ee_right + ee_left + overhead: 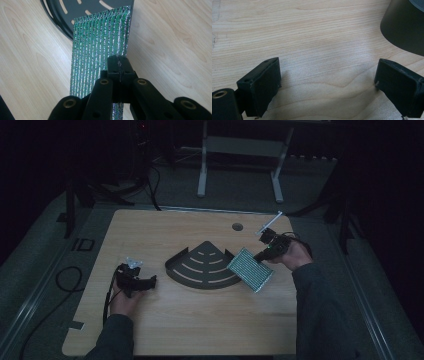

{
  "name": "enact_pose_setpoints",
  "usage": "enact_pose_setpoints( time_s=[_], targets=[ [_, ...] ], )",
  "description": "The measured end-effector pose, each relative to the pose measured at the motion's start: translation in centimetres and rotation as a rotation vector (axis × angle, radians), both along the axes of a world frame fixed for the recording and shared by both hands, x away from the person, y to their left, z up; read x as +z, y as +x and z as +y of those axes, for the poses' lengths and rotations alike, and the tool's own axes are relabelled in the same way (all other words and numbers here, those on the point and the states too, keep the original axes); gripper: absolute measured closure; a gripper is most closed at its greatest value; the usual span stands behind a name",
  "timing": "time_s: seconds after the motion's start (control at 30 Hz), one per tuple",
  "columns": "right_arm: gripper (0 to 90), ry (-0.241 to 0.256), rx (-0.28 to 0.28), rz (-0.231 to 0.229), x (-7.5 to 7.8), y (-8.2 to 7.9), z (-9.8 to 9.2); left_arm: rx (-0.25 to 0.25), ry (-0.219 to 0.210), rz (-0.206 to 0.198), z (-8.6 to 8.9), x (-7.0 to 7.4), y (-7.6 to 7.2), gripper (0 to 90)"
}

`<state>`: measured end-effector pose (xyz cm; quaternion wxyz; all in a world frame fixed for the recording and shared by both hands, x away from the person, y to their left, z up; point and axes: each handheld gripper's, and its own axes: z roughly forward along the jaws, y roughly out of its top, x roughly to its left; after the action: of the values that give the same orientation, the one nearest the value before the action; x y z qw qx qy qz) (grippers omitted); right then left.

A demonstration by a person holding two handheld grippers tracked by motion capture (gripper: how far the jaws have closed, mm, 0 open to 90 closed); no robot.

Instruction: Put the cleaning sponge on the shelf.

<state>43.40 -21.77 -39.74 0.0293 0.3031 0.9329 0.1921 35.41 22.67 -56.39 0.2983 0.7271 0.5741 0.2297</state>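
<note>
Green-and-silver ribbed foil, the flat rectangular pouch [100,47] looks light, thin and floppy, probably slick, so a firm pinch on its edge suits it; the right gripper [119,65] has its fingers closed on that edge. The pouch hangs tilted at the right corner of the dark, fan-shaped slotted metal tray [205,265] on the pale wooden bench [200,320]. Left of that tray, the left gripper [327,82] rests low over the bench, fingers spread wide and empty.

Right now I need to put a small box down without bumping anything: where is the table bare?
Free: the near edge between the forearms, and the far left corner behind the left gripper. Crowded: the middle, where the black tray meets the green sponge cloth held by the right gripper.
</note>
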Motion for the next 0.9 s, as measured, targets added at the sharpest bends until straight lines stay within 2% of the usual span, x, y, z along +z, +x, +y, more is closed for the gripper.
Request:
enact_pose_setpoints(
  time_s=[0.9],
  targets=[
    [89.8, 0.031, -0.007, -0.008, 0.4, 1.8, 2.8, 0.0, 0.001, 0.001, 0.0, 0.0, 0.0, 7.0]
  ],
)
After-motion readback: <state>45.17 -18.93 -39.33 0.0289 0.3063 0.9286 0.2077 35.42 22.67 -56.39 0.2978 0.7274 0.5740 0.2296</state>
